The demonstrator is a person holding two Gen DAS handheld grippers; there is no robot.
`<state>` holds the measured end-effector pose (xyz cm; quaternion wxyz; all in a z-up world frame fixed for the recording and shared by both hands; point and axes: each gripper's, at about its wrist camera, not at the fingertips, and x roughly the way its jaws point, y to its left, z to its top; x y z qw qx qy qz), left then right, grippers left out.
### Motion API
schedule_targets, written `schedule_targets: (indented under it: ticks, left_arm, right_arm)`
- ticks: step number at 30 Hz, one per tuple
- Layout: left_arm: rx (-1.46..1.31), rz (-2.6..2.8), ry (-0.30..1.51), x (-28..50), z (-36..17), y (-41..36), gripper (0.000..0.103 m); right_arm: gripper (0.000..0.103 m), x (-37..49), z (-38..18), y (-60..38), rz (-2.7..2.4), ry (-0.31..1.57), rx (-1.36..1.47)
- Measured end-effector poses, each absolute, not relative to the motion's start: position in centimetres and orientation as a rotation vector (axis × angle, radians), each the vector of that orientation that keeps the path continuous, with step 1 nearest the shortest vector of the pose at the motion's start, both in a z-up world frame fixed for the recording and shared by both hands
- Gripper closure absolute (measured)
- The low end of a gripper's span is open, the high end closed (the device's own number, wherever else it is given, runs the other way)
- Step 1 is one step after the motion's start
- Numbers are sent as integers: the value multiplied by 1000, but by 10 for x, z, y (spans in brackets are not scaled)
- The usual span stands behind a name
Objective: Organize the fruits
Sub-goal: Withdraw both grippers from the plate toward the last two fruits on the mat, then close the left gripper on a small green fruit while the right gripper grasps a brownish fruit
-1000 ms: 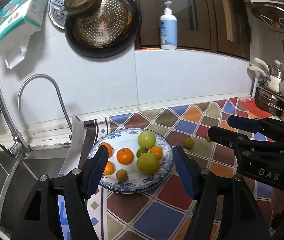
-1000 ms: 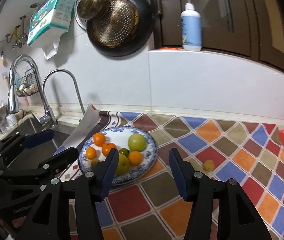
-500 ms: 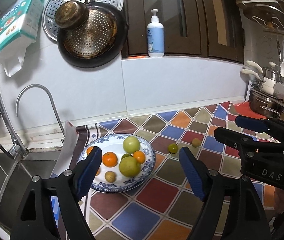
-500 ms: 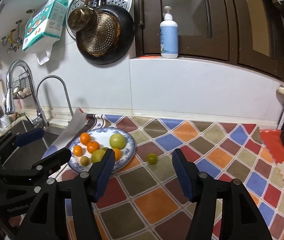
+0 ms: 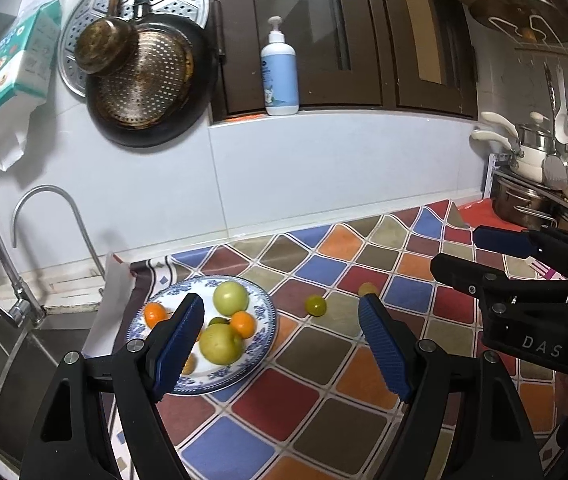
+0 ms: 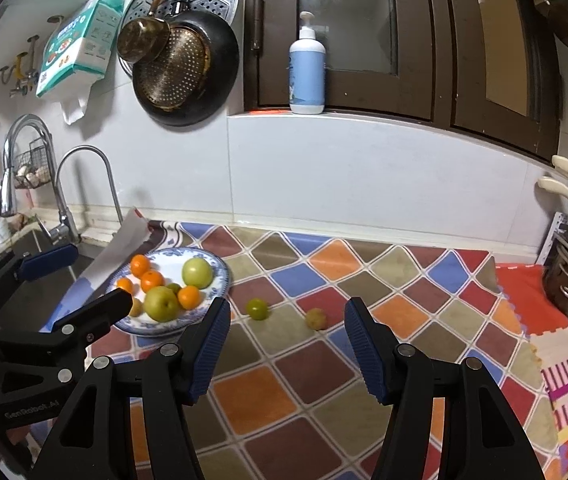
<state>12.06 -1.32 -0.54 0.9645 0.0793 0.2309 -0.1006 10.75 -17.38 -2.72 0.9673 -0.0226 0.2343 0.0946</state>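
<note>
Right gripper [image 6: 285,346], jaws spread and empty, faces the small yellow round fruit [image 6: 316,319] just ahead; left gripper [image 5: 282,346], also spread, lies farther.

a blue-patterned plate [image 6: 220,280] holds two green apples, small oranges and smaller fruit; a small green fruit [image 6: 257,309] and a yellowish one [image 6: 315,318] lie apart on the mat beside it

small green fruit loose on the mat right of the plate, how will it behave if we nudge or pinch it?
The green fruit is round with smooth, glossy-looking skin, so it will likely roll on the flat mat if nudged. It looks small and probably light; it could squirt from the pads unless pinched across its middle.
</note>
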Motion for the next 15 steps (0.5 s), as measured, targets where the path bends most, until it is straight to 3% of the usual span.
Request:
schedule_targets:
  ticks: [15]
  left_arm:
    - [202,-273,543,176,-40,-38,24]
  right_arm:
    - [43,158,-58,-192,201,547,-40]
